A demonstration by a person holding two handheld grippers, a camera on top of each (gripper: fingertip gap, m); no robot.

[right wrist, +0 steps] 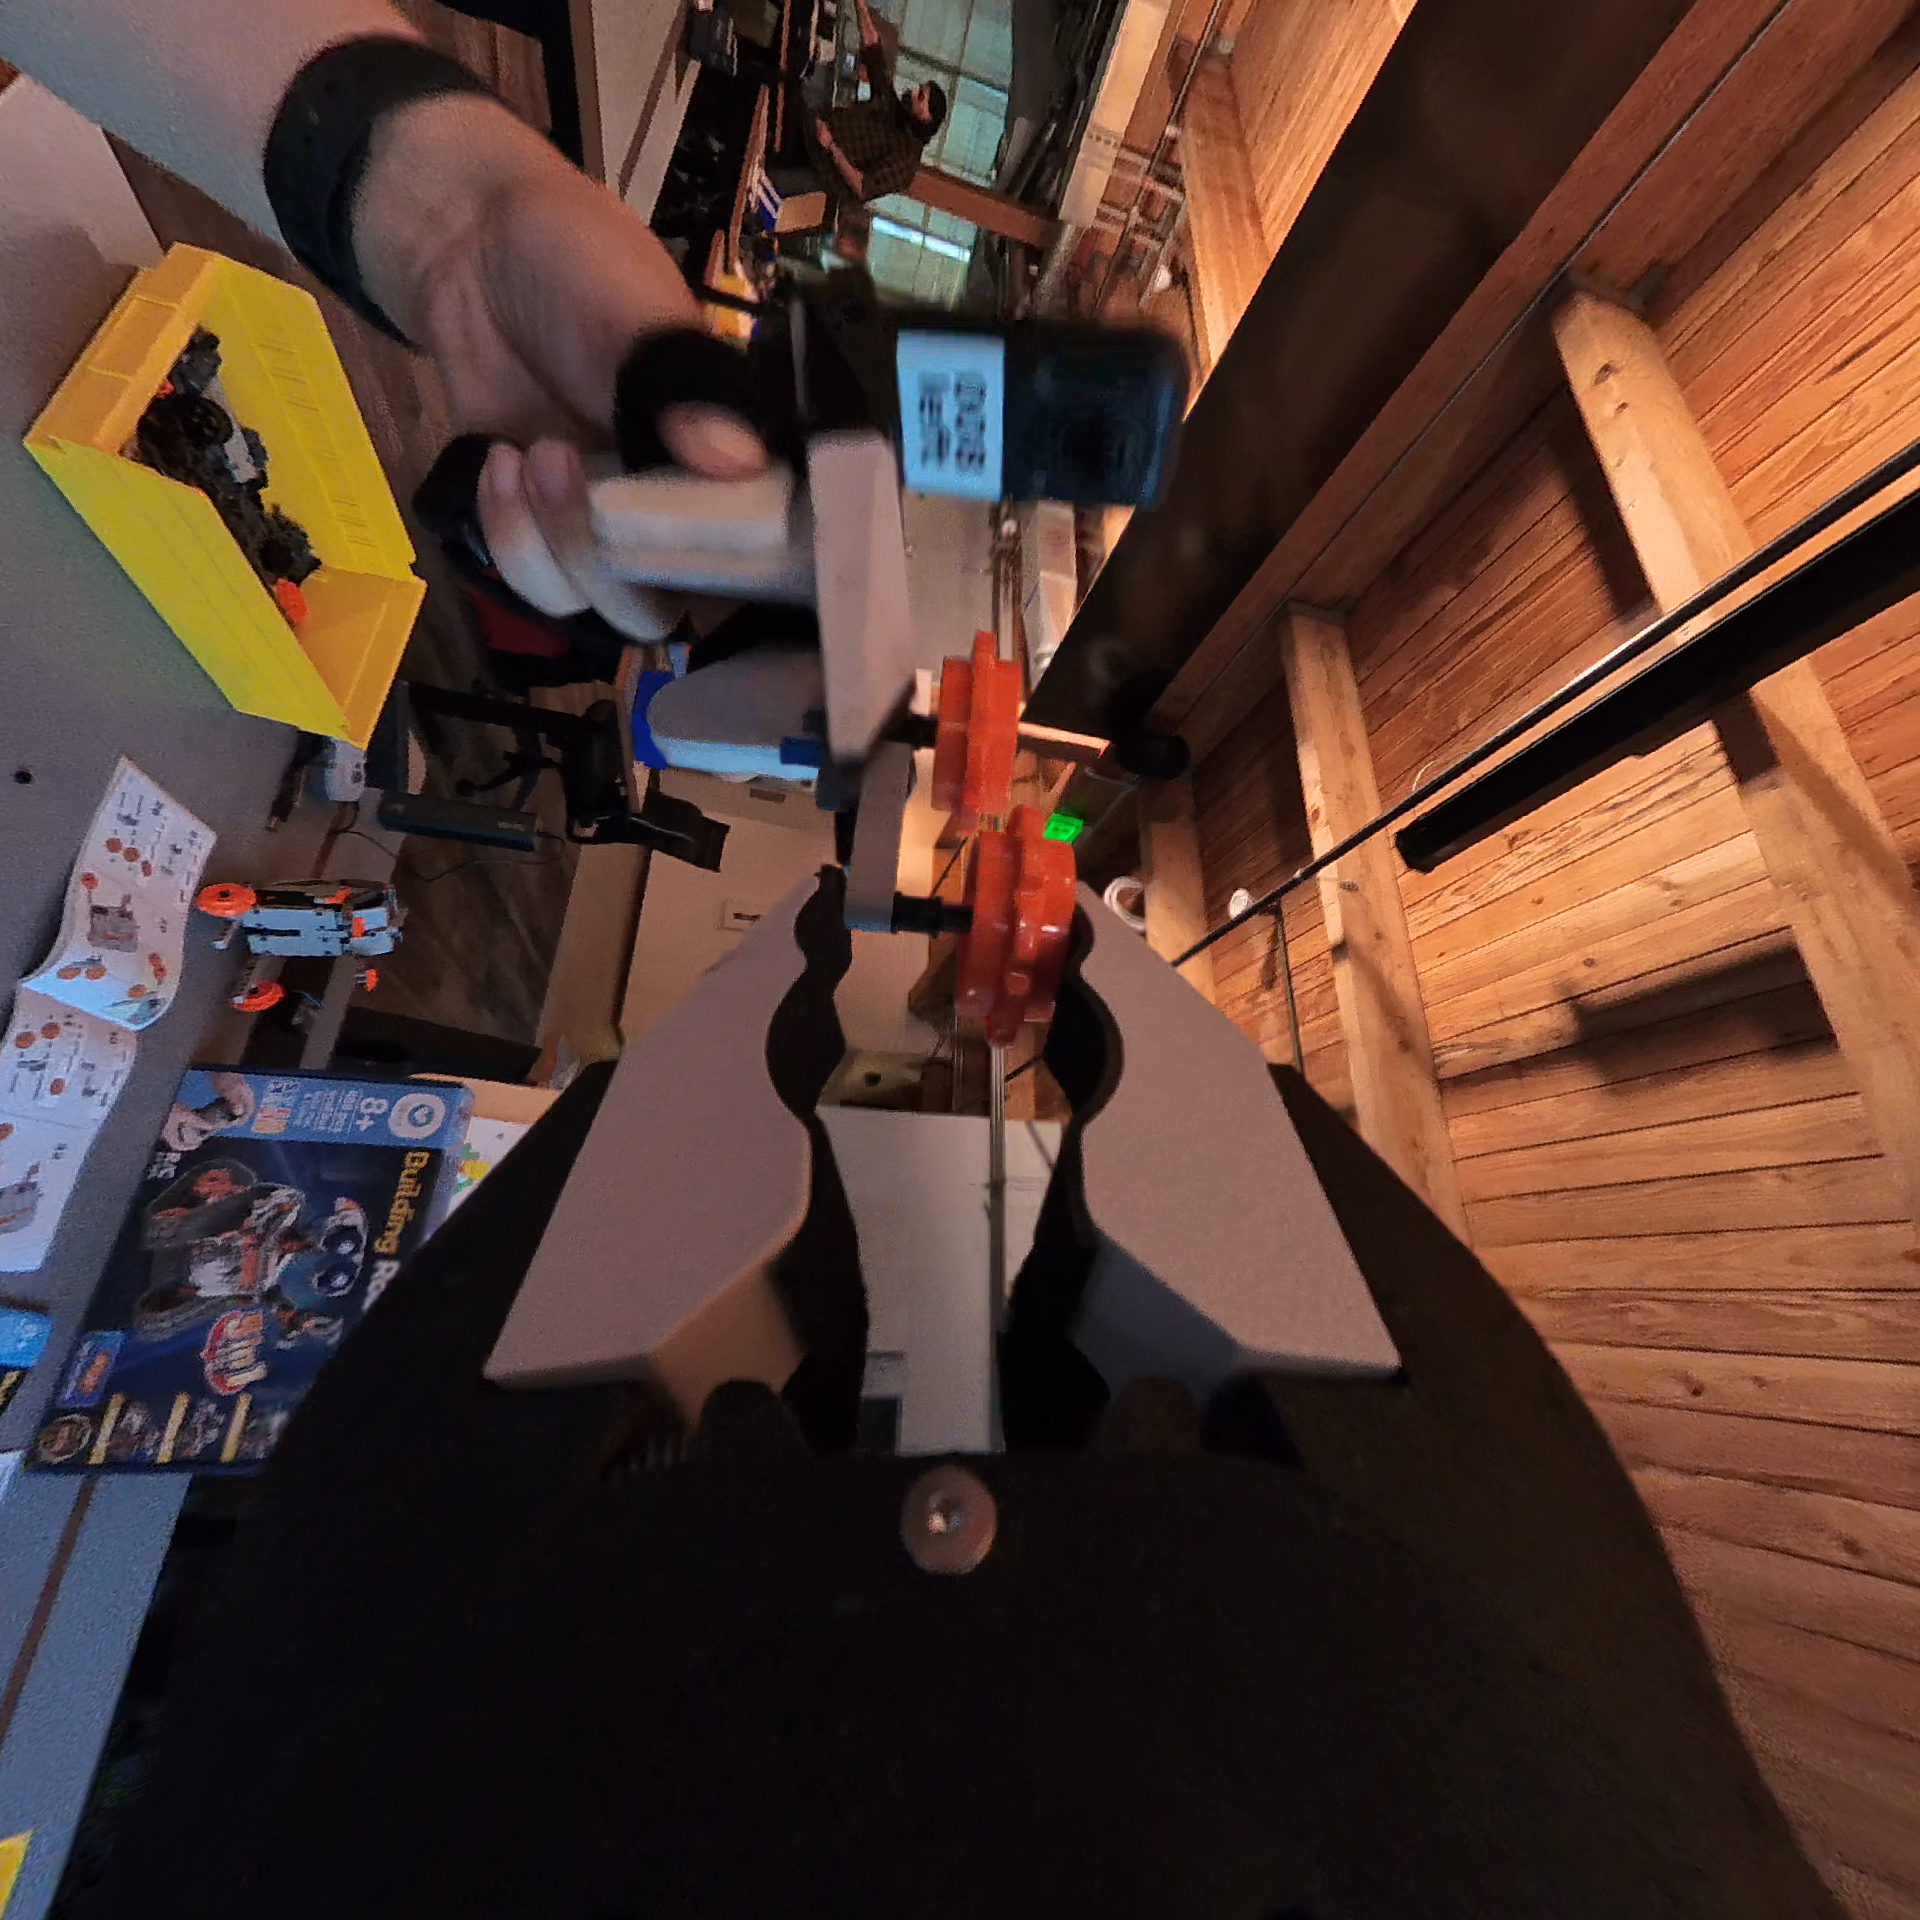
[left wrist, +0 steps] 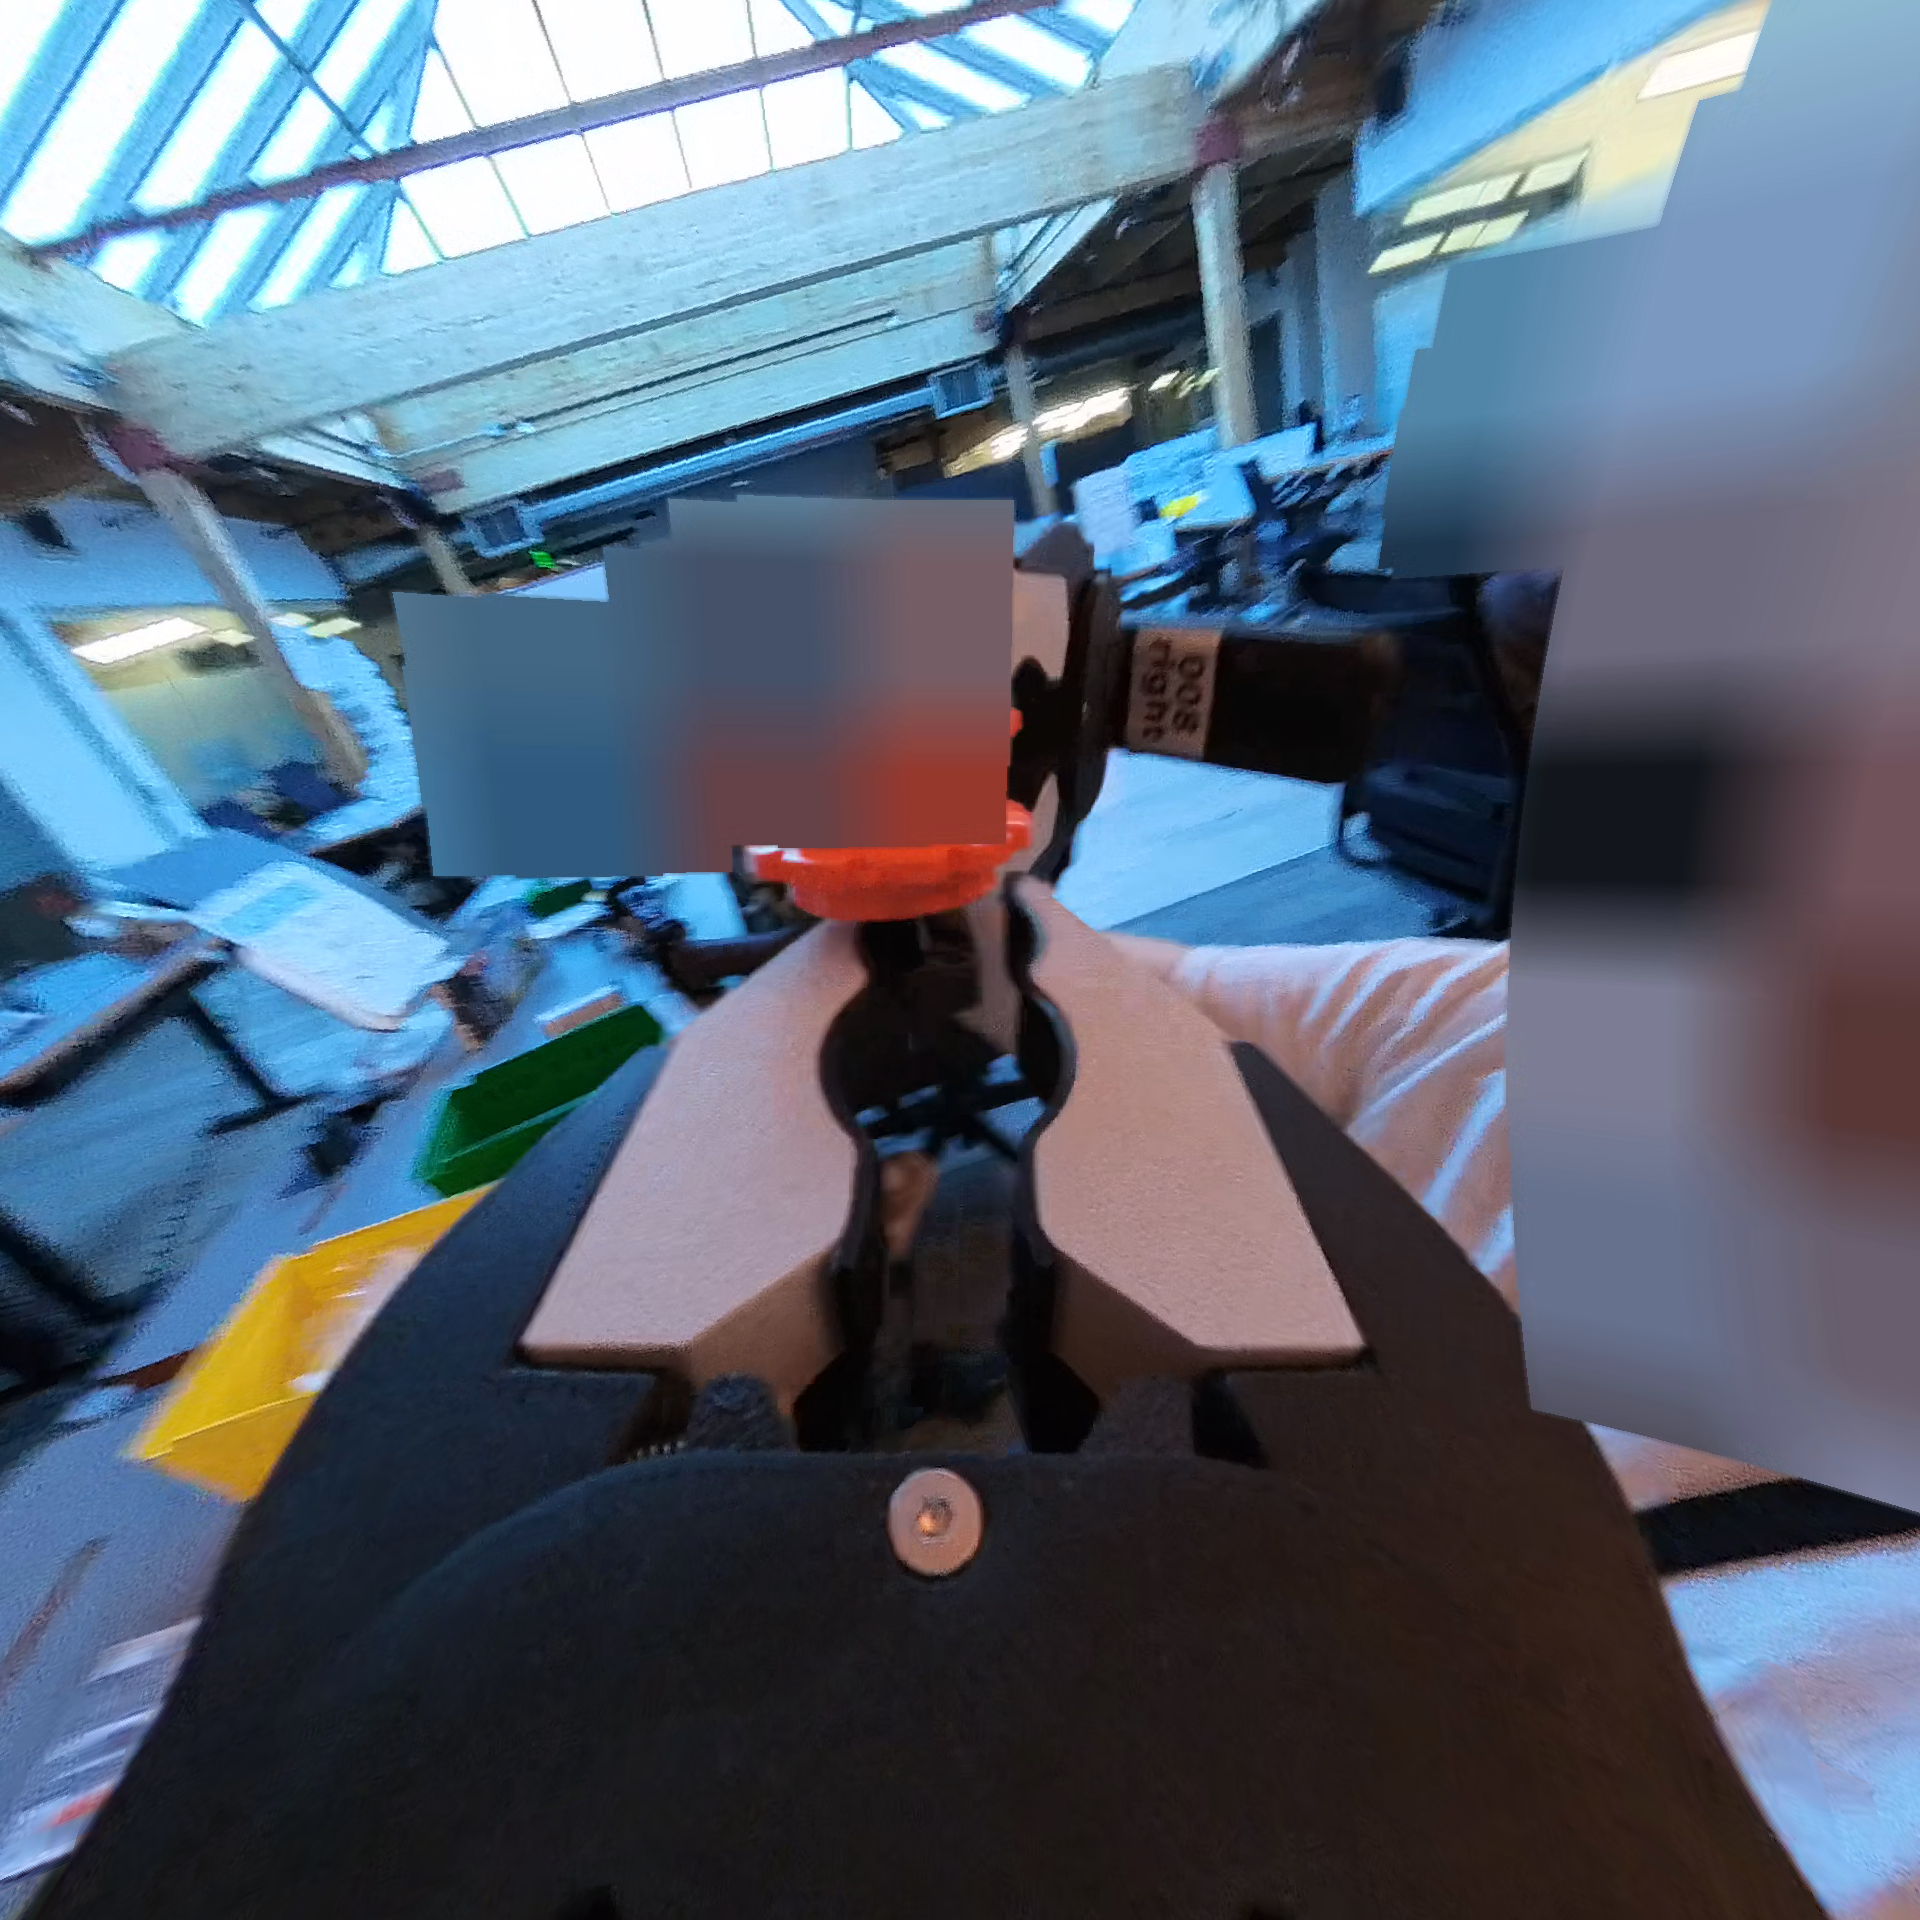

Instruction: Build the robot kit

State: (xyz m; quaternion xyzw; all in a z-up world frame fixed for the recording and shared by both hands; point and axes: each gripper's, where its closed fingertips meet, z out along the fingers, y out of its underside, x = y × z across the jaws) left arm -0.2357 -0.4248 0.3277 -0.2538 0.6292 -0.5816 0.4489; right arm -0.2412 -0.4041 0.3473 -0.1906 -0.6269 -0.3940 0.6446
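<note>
My left gripper is shut on a black toy part. An orange gear sits on that part just past the fingertips. In the right wrist view a hand holds this left gripper, with two orange gears on short black axles beyond its tips. The upper gear is free. The lower gear lies edge-on between the fingertips of my right gripper, close against the right finger. The right gripper's jaws stand apart. The right gripper also shows in the left wrist view, beside the gears.
A yellow bin of dark parts, an open instruction booklet, a toy kit box and a part-built toy vehicle lie on the grey table. A green bin and the yellow bin show below. A wooden wall is behind.
</note>
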